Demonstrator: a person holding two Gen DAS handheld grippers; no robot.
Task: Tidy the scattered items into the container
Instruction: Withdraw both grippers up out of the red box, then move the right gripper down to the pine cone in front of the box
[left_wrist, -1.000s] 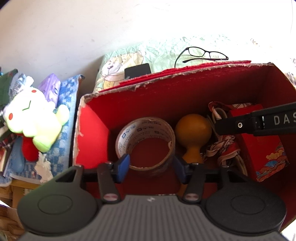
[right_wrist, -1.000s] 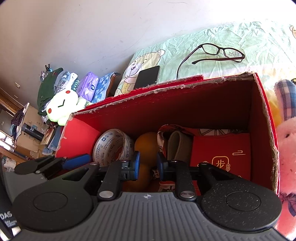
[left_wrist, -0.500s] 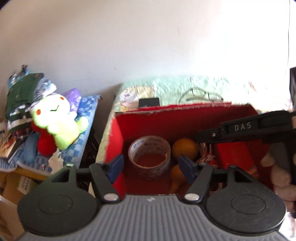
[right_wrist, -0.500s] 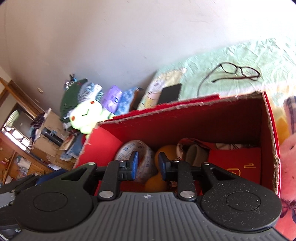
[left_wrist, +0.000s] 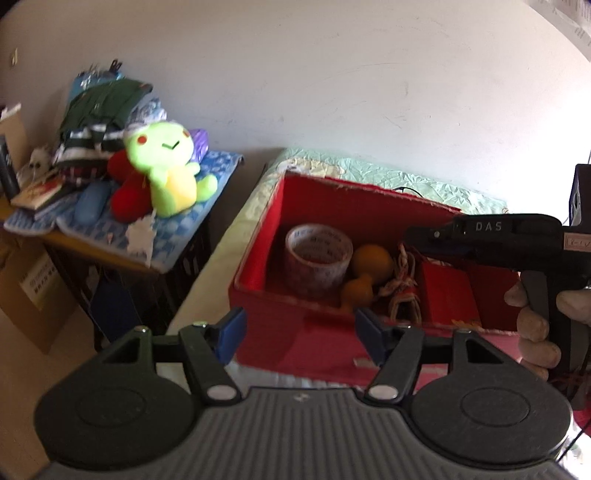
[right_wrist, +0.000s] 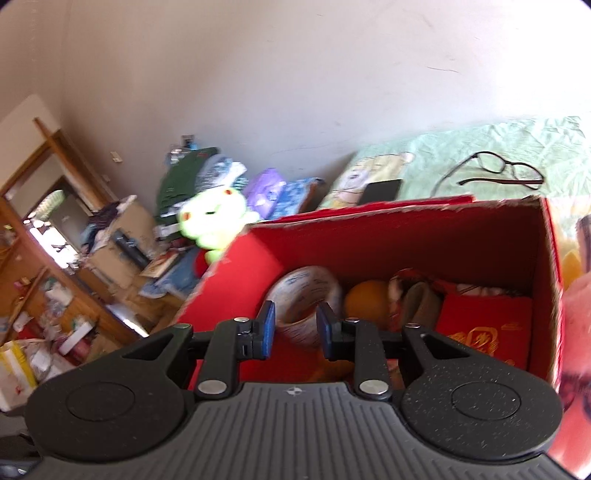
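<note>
A red cardboard box (left_wrist: 295, 332) (right_wrist: 243, 254) stands on the bed. Inside lie a roll of clear tape (left_wrist: 317, 254) (right_wrist: 306, 295), an orange gourd (left_wrist: 365, 269) (right_wrist: 365, 297), a patterned cloth bundle (left_wrist: 402, 288) (right_wrist: 413, 295) and a red packet (left_wrist: 447, 295) (right_wrist: 487, 325). My left gripper (left_wrist: 299, 332) is open and empty, held back in front of the box's near wall. My right gripper (right_wrist: 294, 330) is narrowly open and empty above the box's near edge; its body also shows in the left wrist view (left_wrist: 498, 240).
Black glasses (right_wrist: 495, 171) and a dark phone (right_wrist: 380, 192) lie on the green bedsheet (right_wrist: 461, 147) behind the box. A green plush toy (left_wrist: 166, 166) (right_wrist: 210, 221) sits on a cluttered side table (left_wrist: 92, 240) to the left. A white wall is behind.
Both grippers have pulled back and up out of the box, so the views now show the whole box and the room. The right gripper's jaws have opened slightly.
</note>
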